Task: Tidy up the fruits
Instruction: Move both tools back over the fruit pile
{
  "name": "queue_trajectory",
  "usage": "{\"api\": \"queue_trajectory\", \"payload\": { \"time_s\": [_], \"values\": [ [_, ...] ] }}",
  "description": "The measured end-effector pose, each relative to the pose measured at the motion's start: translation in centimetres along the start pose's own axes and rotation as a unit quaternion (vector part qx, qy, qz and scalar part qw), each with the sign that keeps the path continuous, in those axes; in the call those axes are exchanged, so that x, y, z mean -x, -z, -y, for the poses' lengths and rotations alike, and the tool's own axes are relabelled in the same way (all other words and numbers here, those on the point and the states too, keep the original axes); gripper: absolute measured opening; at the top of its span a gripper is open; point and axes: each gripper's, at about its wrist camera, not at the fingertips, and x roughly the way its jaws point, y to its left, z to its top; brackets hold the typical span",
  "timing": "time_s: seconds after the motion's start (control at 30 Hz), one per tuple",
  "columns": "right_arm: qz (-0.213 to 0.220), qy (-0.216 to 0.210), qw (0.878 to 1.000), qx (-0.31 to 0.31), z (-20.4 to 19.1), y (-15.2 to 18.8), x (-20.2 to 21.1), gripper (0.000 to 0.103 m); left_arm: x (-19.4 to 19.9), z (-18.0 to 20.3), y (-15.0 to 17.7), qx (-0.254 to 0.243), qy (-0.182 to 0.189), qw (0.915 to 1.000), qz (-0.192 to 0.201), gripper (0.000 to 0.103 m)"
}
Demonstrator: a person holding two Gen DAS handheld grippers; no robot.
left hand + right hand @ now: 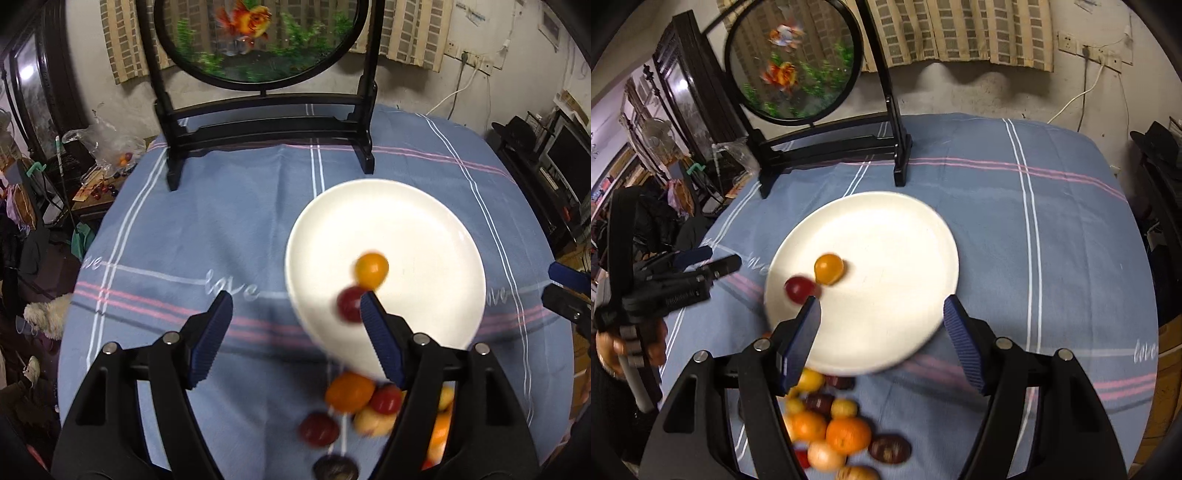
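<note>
Both my left gripper [295, 302] and right gripper [881, 308] stand wide, holding nothing. Two fruits, orange fruit [829, 268] and red fruit [799, 288], sit on the white plate [886, 229]. The loose pile of fruits [834, 428] lies nearer than the plate, beneath my jaws and closest to my right gripper.

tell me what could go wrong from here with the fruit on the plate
1. The orange fruit and red fruit lie loose near the white plate's edge and look blurred, so they may roll off.
2. The fruit pile sits close to the plate's near rim; a reaching gripper could scatter it.
</note>
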Motion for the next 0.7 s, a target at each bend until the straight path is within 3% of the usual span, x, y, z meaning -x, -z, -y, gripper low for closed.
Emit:
{"api": "queue_trajectory", "payload": {
  "time_s": [0.2, 0.4, 0.53, 0.7],
  "values": [
    [-0.027, 0.027, 0.998, 0.043, -1.3, 7.5, 1.7, 0.069, 2.6, -0.7, 5.8, -0.019, 0.018, 0.9996, -0.009, 0.075],
    [-0.058, 0.023, 0.996, 0.068, -2.8, 14.3, 2.1, 0.069, 3.5, -0.4, 12.9, -0.063, 0.043, 0.9965, -0.034, 0.075],
    [-0.086, 0.014, 0.995, 0.038, -2.5, 16.1, 1.1, 0.069, 2.8, -0.1, 15.6, -0.067, 0.058, 0.9944, -0.058, 0.075],
    [-0.097, 0.015, 0.994, 0.046, -3.2, 17.0, 0.1, 0.069, 1.1, 1.4, 16.1, -0.077, 0.065, 0.9927, -0.065, 0.075]
  ]
}}
